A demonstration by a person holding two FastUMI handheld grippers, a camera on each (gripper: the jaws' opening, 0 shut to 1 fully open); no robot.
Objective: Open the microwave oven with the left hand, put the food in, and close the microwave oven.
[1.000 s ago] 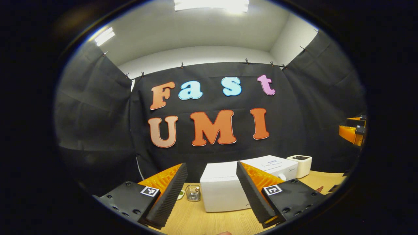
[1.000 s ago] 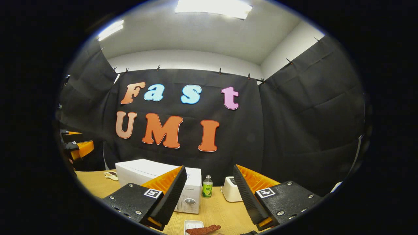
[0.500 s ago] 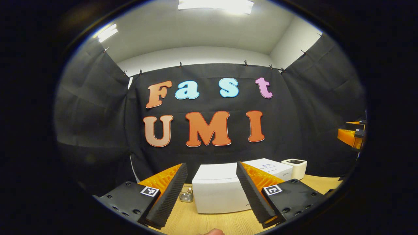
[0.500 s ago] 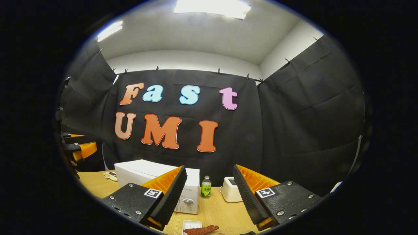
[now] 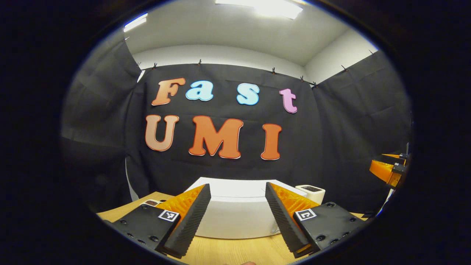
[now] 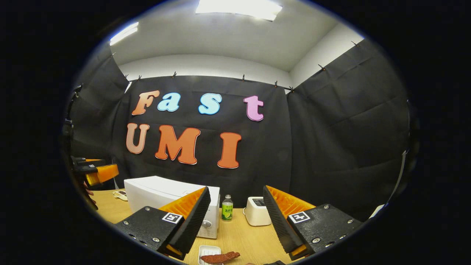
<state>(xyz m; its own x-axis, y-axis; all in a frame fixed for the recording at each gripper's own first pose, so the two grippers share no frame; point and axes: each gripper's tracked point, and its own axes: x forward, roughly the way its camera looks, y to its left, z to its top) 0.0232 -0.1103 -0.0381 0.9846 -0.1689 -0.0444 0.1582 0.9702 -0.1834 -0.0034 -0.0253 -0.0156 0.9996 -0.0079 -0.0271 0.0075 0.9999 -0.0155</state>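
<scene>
On the counter [image 5: 228, 252], the white microwave oven [image 5: 235, 215] sits just ahead of the left gripper [image 5: 238, 221], jaws wide and empty. Right gripper [image 6: 235, 224] likewise gapes wide, with the food [image 6: 220, 257] on a small tray [image 6: 206, 251] below it.

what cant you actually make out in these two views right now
- Microwave door and handle: left gripper view, hidden by the left gripper fingers and the viewing angle.
- Food and its white tray: right gripper view, cut off by the bottom edge.
- Bottle label: right gripper view, too small.
</scene>
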